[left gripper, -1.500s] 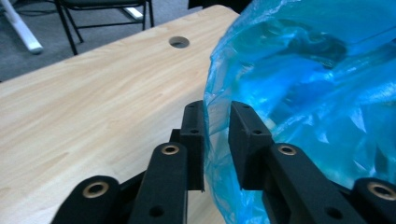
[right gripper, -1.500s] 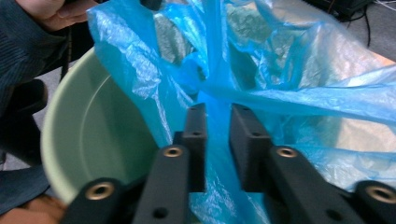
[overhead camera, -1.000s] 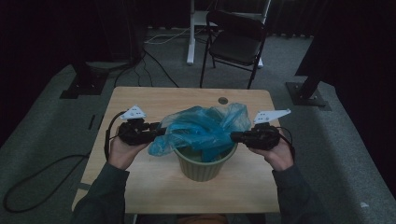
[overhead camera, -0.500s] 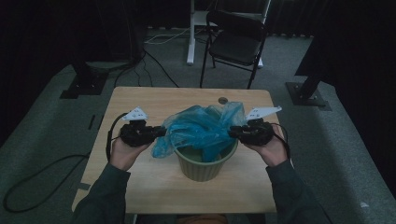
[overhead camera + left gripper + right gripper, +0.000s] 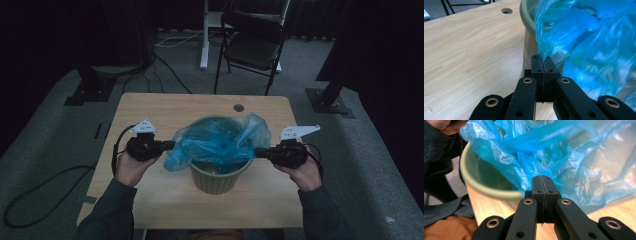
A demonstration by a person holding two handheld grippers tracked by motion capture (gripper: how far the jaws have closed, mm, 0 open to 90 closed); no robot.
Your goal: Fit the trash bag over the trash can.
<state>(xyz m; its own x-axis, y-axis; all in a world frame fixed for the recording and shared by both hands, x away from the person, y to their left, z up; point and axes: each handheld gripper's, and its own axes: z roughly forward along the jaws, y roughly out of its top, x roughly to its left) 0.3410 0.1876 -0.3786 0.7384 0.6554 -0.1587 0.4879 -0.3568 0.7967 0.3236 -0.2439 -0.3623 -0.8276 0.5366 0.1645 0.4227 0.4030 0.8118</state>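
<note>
High view: both grippers point(image 5: 172, 145) point(image 5: 257, 152) seemingly pinching bag point(image 5: 220, 142) edges.

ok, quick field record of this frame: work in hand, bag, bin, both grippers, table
work: fitting a thin blue plastic bag as liner in a round pale green bin
bag: bunched over the bin's mouth, its left edge hanging outside the rim
left gripper: jaws have just been closing, shut on the bag's left edge
right gripper: jaws have just been closing, shut on the bag's right edge
table: light wooden tabletop, round cable hole behind the bin
</note>
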